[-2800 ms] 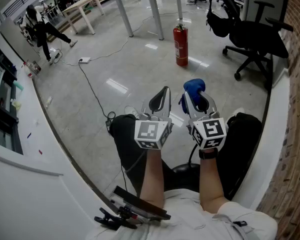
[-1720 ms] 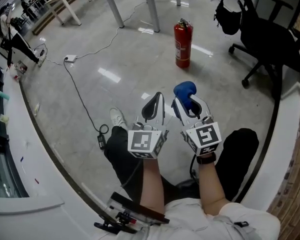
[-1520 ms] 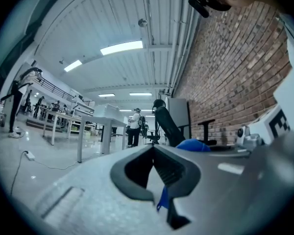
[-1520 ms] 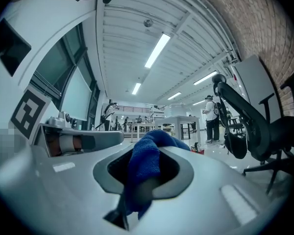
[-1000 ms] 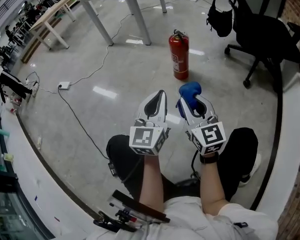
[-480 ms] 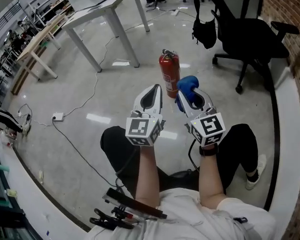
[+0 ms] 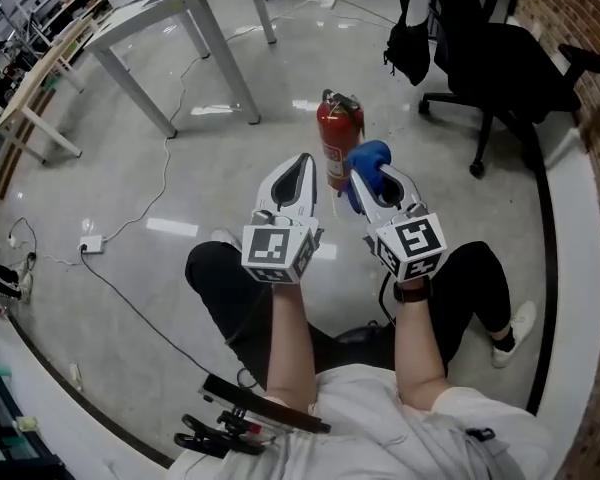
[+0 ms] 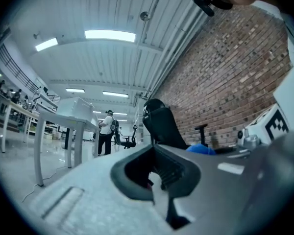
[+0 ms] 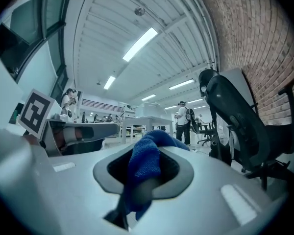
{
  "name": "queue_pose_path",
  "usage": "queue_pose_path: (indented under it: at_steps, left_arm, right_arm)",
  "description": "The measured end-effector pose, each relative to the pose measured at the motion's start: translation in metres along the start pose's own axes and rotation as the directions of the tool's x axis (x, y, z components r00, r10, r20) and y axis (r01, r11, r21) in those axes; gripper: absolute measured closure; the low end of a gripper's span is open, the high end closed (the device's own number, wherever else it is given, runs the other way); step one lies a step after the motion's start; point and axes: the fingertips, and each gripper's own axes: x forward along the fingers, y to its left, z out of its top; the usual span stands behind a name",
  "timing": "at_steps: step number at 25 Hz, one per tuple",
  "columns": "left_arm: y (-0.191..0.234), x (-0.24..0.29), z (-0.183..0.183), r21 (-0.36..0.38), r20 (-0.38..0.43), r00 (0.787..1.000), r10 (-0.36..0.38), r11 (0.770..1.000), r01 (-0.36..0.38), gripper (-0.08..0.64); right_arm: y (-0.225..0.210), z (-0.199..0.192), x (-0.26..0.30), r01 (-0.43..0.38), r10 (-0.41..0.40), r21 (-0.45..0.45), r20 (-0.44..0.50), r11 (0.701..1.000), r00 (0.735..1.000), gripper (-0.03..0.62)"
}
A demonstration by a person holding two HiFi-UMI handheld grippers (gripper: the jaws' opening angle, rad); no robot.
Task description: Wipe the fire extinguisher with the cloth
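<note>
A red fire extinguisher (image 7: pixel 336 146) stands upright on the grey floor, just beyond both grippers in the head view. My right gripper (image 7: pixel 367 174) is shut on a blue cloth (image 7: pixel 368 157), which bunches out past its tips next to the extinguisher's right side. In the right gripper view the blue cloth (image 9: pixel 148 164) fills the gap of the right gripper (image 9: pixel 146 177). My left gripper (image 7: pixel 300 171) is held level beside it, shut and empty, its tip short of the extinguisher's base. The left gripper (image 8: pixel 160 176) holds nothing in its own view either. Neither gripper view shows the extinguisher.
A black office chair (image 7: pixel 500 53) with a black bag (image 7: pixel 410 48) hanging on it stands right of the extinguisher. A grey table's legs (image 7: pixel 225 63) rise at the left. A cable and power strip (image 7: pixel 88 244) lie on the floor. A brick wall (image 7: pixel 580 18) runs along the right.
The extinguisher has drawn closer, from well ahead to just beyond the gripper tips. Both grippers keep their pose, the right still shut on the cloth.
</note>
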Motion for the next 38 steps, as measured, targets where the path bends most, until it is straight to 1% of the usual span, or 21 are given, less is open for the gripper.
queue_pose_path:
  at_steps: [2,6,9,12,15,17,18,20,22,23,25,27,30,31,32,33,34,35,36,37,38]
  left_arm:
    - [0.02,0.016,-0.004,-0.002,-0.001,1.0,-0.025,1.0,0.025,0.56]
    - [0.062,0.05,-0.009,0.025,-0.02,0.997,-0.075,0.997,0.076,0.56]
    - [0.095,0.078,-0.015,0.02,-0.024,0.993,-0.119,0.993,0.12,0.56]
    - [0.12,0.109,-0.021,0.017,-0.044,0.984,-0.174,0.984,0.175,0.56]
    - [0.136,0.136,-0.034,-0.005,-0.054,0.975,-0.216,0.976,0.216,0.56]
    - [0.142,0.149,-0.048,-0.015,-0.065,0.971,-0.231,0.973,0.231,0.56]
    - [0.145,0.155,-0.056,-0.015,-0.072,0.97,-0.231,0.973,0.231,0.56]
    - [0.154,0.168,-0.07,-0.023,-0.086,0.97,-0.227,0.974,0.226,0.56]
    - [0.165,0.181,-0.083,-0.052,-0.092,0.97,-0.224,0.974,0.22,0.56]
    - [0.169,0.186,-0.09,-0.069,-0.094,0.97,-0.224,0.974,0.218,0.56]
    - [0.177,0.194,-0.104,-0.091,-0.11,0.967,-0.229,0.971,0.22,0.56]
    - [0.184,0.201,-0.113,-0.091,-0.131,0.962,-0.241,0.969,0.231,0.56]
    - [0.196,0.214,-0.121,-0.093,-0.143,0.954,-0.265,0.963,0.253,0.56]
    - [0.203,0.217,-0.123,-0.095,-0.148,0.953,-0.266,0.963,0.254,0.56]
    - [0.21,0.22,-0.126,-0.094,-0.155,0.952,-0.263,0.963,0.251,0.56]
    - [0.218,0.222,-0.128,-0.091,-0.161,0.952,-0.26,0.964,0.248,0.56]
    - [0.225,0.225,-0.128,-0.086,-0.166,0.952,-0.259,0.965,0.247,0.56]
    - [0.233,0.228,-0.128,-0.081,-0.17,0.952,-0.256,0.966,0.245,0.56]
    - [0.241,0.231,-0.129,-0.077,-0.173,0.953,-0.248,0.968,0.238,0.56]
    - [0.251,0.233,-0.13,-0.077,-0.175,0.956,-0.236,0.971,0.226,0.56]
    - [0.261,0.235,-0.131,-0.084,-0.173,0.959,-0.224,0.974,0.212,0.56]
  right_arm:
    - [-0.008,-0.003,0.023,0.036,-0.035,0.018,-0.01,0.999,0.999,0.511]
    - [-0.025,0.002,0.067,0.103,-0.104,0.071,0.002,0.992,0.995,0.511]
    - [-0.031,-0.006,0.108,0.128,-0.127,0.038,-0.021,0.991,0.992,0.512]
    - [-0.04,-0.011,0.138,0.168,-0.167,0.015,-0.044,0.986,0.985,0.512]
    - [-0.054,-0.013,0.158,0.19,-0.19,-0.007,-0.076,0.982,0.979,0.515]
    - [-0.065,-0.014,0.163,0.198,-0.201,-0.034,-0.107,0.98,0.974,0.515]
    - [-0.071,-0.013,0.166,0.195,-0.199,-0.044,-0.125,0.98,0.972,0.515]
    - [-0.078,-0.01,0.178,0.156,-0.164,-0.061,-0.166,0.986,0.972,0.517]
    - [-0.081,-0.012,0.198,0.09,-0.108,-0.087,-0.223,0.992,0.969,0.517]
    - [-0.081,-0.017,0.208,0.052,-0.076,-0.099,-0.261,0.994,0.962,0.517]
    - [-0.081,-0.031,0.225,-0.016,-0.017,-0.093,-0.338,0.996,0.941,0.517]
    - [-0.087,-0.04,0.239,-0.059,0.018,-0.089,-0.399,0.994,0.917,0.517]
    - [-0.098,-0.049,0.263,-0.126,0.037,-0.147,-0.496,0.981,0.867,0.517]
    - [-0.101,-0.054,0.271,-0.136,0.034,-0.156,-0.526,0.978,0.85,0.517]
    - [-0.104,-0.06,0.279,-0.123,0.018,-0.156,-0.545,0.98,0.838,0.515]
    - [-0.107,-0.065,0.287,-0.082,-0.018,-0.156,-0.551,0.984,0.835,0.515]
    - [-0.111,-0.071,0.293,-0.016,-0.079,-0.168,-0.545,0.986,0.835,0.515]
    - [-0.115,-0.077,0.3,0.062,-0.162,-0.2,-0.535,0.978,0.829,0.514]
    - [-0.118,-0.084,0.306,0.136,-0.253,-0.25,-0.53,0.959,0.809,0.512]
    - [-0.119,-0.093,0.311,0.197,-0.339,-0.306,-0.532,0.931,0.776,0.512]
    - [-0.12,-0.103,0.316,0.244,-0.411,-0.355,-0.538,0.903,0.736,0.512]
